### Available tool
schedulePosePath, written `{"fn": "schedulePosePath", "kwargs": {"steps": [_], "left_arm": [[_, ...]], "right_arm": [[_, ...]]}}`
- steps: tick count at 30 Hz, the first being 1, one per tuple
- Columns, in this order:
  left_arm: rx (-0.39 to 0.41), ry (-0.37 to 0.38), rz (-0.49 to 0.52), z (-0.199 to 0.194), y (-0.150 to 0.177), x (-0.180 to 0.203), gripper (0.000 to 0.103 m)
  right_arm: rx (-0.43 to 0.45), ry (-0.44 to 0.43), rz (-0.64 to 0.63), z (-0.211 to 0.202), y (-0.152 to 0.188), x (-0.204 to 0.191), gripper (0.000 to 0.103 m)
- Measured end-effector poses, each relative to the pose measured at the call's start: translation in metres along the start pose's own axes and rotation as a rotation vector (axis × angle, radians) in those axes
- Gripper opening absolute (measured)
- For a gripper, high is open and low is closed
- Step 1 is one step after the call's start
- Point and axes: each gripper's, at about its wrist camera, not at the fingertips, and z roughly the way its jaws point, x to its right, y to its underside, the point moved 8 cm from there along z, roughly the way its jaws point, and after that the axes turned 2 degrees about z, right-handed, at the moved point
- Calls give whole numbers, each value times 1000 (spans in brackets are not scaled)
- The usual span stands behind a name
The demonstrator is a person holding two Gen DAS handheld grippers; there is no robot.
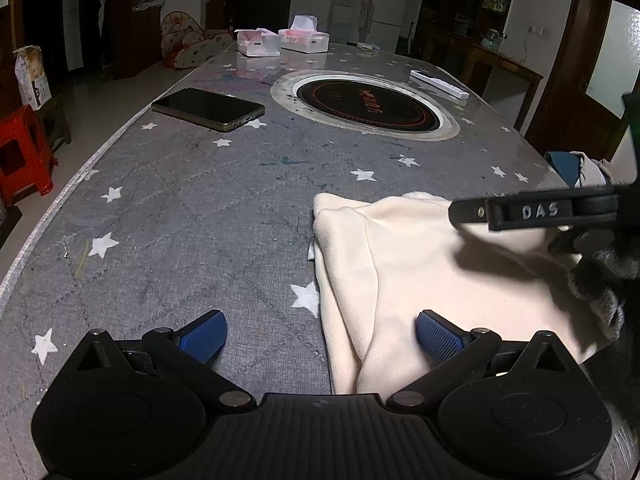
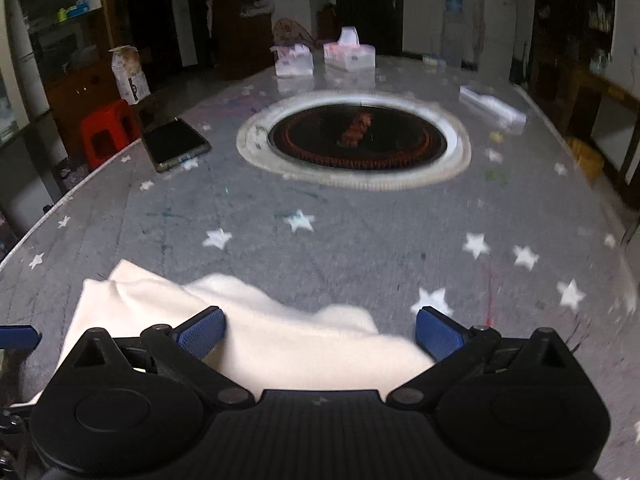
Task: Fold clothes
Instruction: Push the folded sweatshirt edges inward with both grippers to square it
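Left gripper (image 1: 321, 336) jaws apart over cream garment (image 1: 420, 280), right gripper (image 2: 321, 334) likewise

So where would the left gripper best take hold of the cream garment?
Probably the garment's left folded edge, nearest the left gripper. Both jaws are wide open, that edge lies between them, raised in a soft ridge, so come in low from the table side.

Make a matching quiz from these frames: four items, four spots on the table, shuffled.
Items:
1. phone
2. cloth
3. tissue boxes
4. white bar

Places:
A. far end of the table
B. near edge, under the open fingers
C. left of the round hob
D. right of the round hob

Pairs: 1-C, 2-B, 3-A, 4-D
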Motion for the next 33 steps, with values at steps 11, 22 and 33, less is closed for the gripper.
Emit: {"fn": "schedulePosePath", "kwargs": {"steps": [11,22,33], "left_arm": [[2,1,1,0,0,0,103],[1,-2,-20,-3,0,-9,103],[28,-59,-48,-14,-4,-39,103]], "right_arm": [[-29,-20,-82,28,-14,-33,103],[60,-98,-227,-42,13,-48,97],[63,-163,-328,-84,71,-79,88]]}}
